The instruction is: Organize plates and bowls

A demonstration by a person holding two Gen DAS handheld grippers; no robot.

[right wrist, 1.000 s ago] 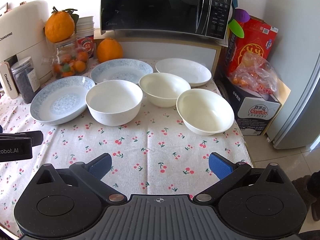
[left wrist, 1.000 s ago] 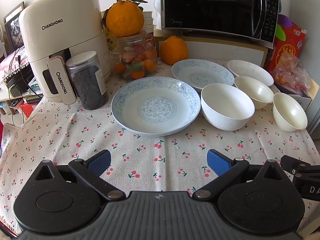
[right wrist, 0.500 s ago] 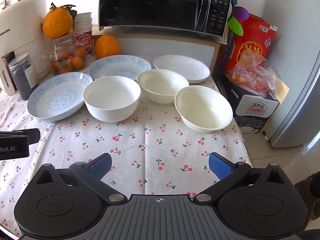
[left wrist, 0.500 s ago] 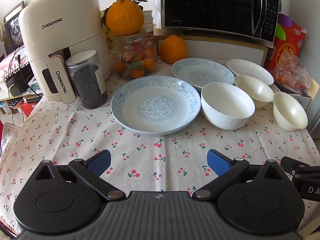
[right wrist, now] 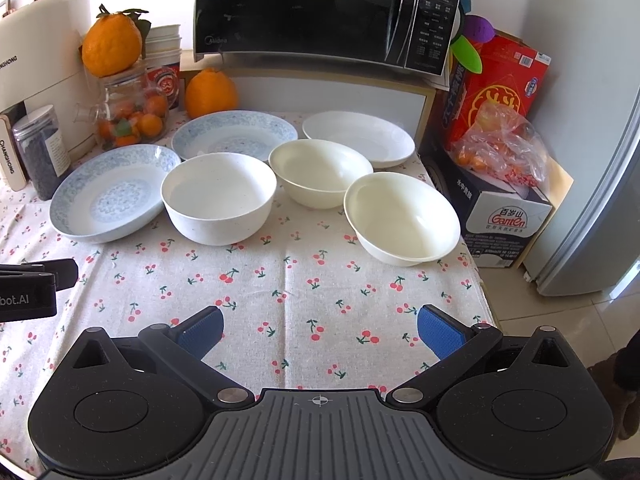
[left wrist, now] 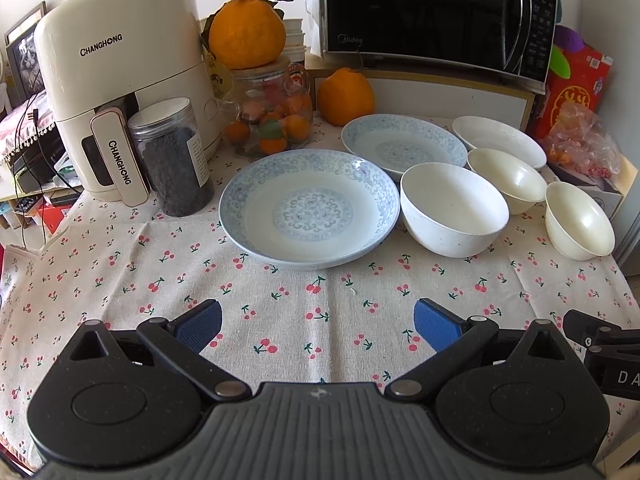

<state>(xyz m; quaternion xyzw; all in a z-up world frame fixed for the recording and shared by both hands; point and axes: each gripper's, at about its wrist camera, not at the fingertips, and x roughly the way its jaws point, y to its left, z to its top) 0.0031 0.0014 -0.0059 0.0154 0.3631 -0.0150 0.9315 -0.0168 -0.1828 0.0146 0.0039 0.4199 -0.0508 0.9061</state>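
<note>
On the cherry-print cloth stand a near blue-patterned plate [left wrist: 310, 210] [right wrist: 110, 196], a second blue-patterned plate [left wrist: 402, 146] [right wrist: 236, 134] behind it, and a white plate [left wrist: 498, 140] [right wrist: 358, 138] at the back right. A white bowl [left wrist: 454, 210] [right wrist: 218, 198] stands right of the near plate. Two cream bowls stand further right, one behind [left wrist: 506, 178] [right wrist: 320, 172] and one nearer [left wrist: 578, 220] [right wrist: 402, 218]. My left gripper [left wrist: 318, 326] is open and empty, in front of the near plate. My right gripper [right wrist: 320, 330] is open and empty, in front of the bowls.
A cream air fryer [left wrist: 116, 80], a dark-filled jar [left wrist: 172, 156], a glass fruit jar [left wrist: 272, 116] topped by an orange, and a loose orange [left wrist: 346, 96] line the back left. A microwave [right wrist: 324, 10] stands behind. Boxes and a fruit bag [right wrist: 500, 144] sit right of the table edge.
The right gripper has moved a little forward and right toward the bowls. The left gripper has barely moved. Both stay open.
</note>
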